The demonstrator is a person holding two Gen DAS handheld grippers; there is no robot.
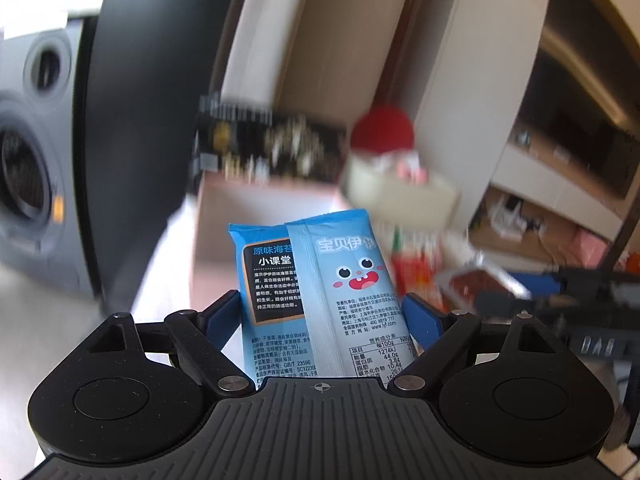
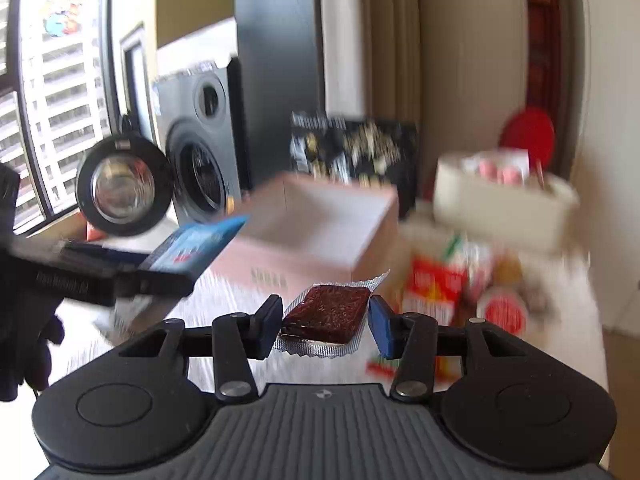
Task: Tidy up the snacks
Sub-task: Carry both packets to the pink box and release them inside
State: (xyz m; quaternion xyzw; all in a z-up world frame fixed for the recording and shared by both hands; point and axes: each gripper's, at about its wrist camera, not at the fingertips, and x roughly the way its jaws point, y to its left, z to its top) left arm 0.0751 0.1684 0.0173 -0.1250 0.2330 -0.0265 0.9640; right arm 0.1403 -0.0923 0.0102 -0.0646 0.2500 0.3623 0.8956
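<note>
Left gripper (image 1: 320,316): blue-padded jaws closed part-way onto a light-blue foil snack packet with a cartoon face and printed Chinese text (image 1: 320,300), held upright and clear of the table, back seam toward the camera. Right gripper (image 2: 324,326): jaws narrowed onto a small clear-and-silver sachet holding a dark red-brown slab (image 2: 326,314), pinched by its side edges, lying roughly flat in the air above the table. In the right wrist view the left gripper enters from the left with the blue packet (image 2: 200,246) tilted toward an open pale-pink cardboard box (image 2: 320,232). Surface: a white tabletop (image 2: 240,296), blurred by motion. The pink box sits mid-table; behind it stands a black box with gold-and-white print (image 2: 352,148). To the right, a cream rectangular bin (image 2: 500,204) holds pink-and-white packets, with a round red lid or disc (image 2: 528,130) behind it. In front of the bin lies a loose heap of red-and-white snack packets (image 2: 436,284) and a round red-topped tub (image 2: 502,312). Room: a dark grey front-loading washing machine (image 2: 200,152) at the left, a tall black panel beside it, beige curtains behind the table, and a window at far left showing a high-rise block (image 2: 64,92). The left wrist view shows open shelving with clutter (image 1: 560,184) off to the right.
</note>
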